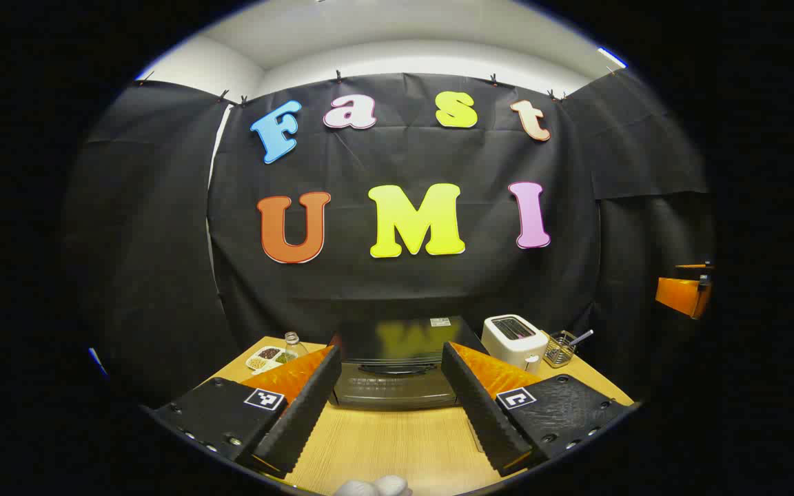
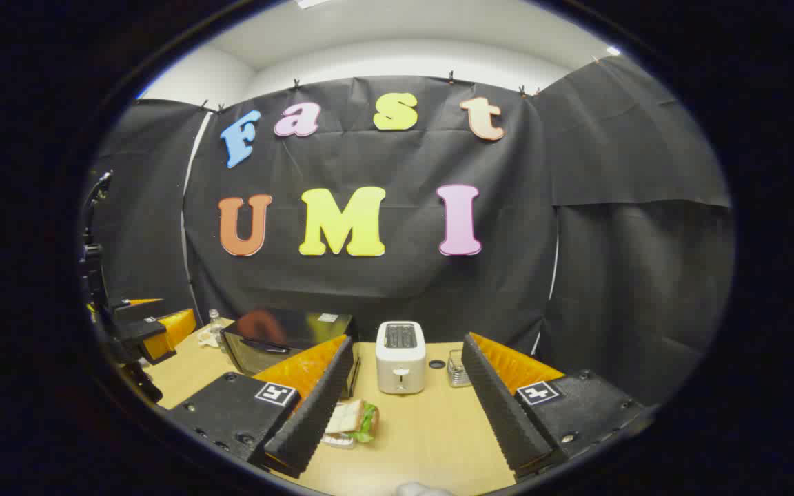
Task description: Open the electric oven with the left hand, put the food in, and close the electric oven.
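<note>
Your left tool [image 1: 391, 403] hangs spread before the closed oven [image 1: 397, 375], so next take its handle [image 1: 397, 369]; the right tool [image 2: 404, 413], also spread, waits above the sandwich [image 2: 352, 418].

the table [image 1: 397, 441] looks like pale wood with a fine, matt grain. the electric oven [image 1: 397, 375] has a glossy dark top that mirrors the wall, and a shiny dark door. the toaster [image 2: 400, 358] looks like smooth white plastic. the wire holder [image 1: 560, 350] is thin metal. the wall cloth [image 1: 397, 289] is matt and creased.
</note>
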A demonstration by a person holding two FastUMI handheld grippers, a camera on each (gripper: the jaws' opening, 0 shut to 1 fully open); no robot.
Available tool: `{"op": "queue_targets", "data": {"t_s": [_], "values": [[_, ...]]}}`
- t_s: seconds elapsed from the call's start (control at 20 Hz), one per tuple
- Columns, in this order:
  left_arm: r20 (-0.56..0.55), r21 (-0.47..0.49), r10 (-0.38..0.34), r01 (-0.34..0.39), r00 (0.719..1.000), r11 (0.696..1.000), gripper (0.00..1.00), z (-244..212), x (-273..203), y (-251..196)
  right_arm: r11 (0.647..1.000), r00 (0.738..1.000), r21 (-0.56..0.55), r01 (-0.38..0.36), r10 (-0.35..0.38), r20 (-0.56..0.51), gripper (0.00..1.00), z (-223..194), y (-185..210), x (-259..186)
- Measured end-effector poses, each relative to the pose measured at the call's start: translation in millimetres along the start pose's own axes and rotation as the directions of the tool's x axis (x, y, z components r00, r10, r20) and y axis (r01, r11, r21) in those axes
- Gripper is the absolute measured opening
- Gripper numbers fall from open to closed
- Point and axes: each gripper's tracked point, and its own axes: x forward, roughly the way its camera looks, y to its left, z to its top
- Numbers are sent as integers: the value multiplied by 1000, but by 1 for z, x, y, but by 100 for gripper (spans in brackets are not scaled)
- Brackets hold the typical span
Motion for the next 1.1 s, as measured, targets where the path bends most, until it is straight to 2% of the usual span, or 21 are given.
{"op": "queue_targets", "data": {"t_s": [0.1, 0.15, 0.2, 0.25, 0.6, 0.65, 0.8, 0.85, 0.9, 0.95, 1.0, 1.1], "values": [[4, 2, 6, -6, 1000, 1000, 96, 3, 6, 1, 1000, 1000, -3, 4, -4, -4, 92, -1, -2, 1], [6, -2, 4, -4, 1000, 1000, 96, 2, 7, 1, 1000, 1000, 0, 3, -3, -5, 100, -1, -2, 0], [8, -4, 4, -3, 1000, 1000, 96, 2, 7, -1, 1000, 1000, 1, 4, -4, -6, 100, -2, -2, 0], [15, -4, 3, -3, 1000, 1000, 96, 4, 10, 0, 1000, 1000, -1, 8, -8, -7, 92, -2, -3, -1], [14, 11, 7, -7, 1000, 1000, 96, 0, 16, 1, 1000, 1000, -11, 14, -14, -26, 92, -9, -1, -8], [10, 13, 10, -10, 1000, 1000, 96, -2, 20, 1, 1000, 999, -13, 16, -16, -30, 100, -10, -1, -10], [-27, 3, 19, -19, 999, 1000, 96, -13, 40, 3, 1000, 999, -15, 22, -23, -40, 100, -13, -4, -17], [-33, -8, 16, -16, 999, 1000, 96, -15, 49, 1, 999, 998, -15, 29, -29, -47, 92, -14, -6, -20], [-38, -17, 13, -14, 999, 1000, 96, -18, 59, -1, 999, 998, -11, 36, -37, -54, 100, -16, -9, -23], [-38, -17, 10, -11, 999, 1000, 96, -20, 71, -4, 999, 997, -8, 47, -48, -61, 92, -17, -13, -26], [-44, -12, 8, -9, 999, 1000, 96, -26, 83, -6, 998, 996, -7, 59, -59, -67, 100, -17, -16, -29], [-45, 4, 5, -5, 999, 1000, 96, -35, 112, -9, 996, 993, -16, 82, -83, -80, 100, -21, -22, -37]]}}
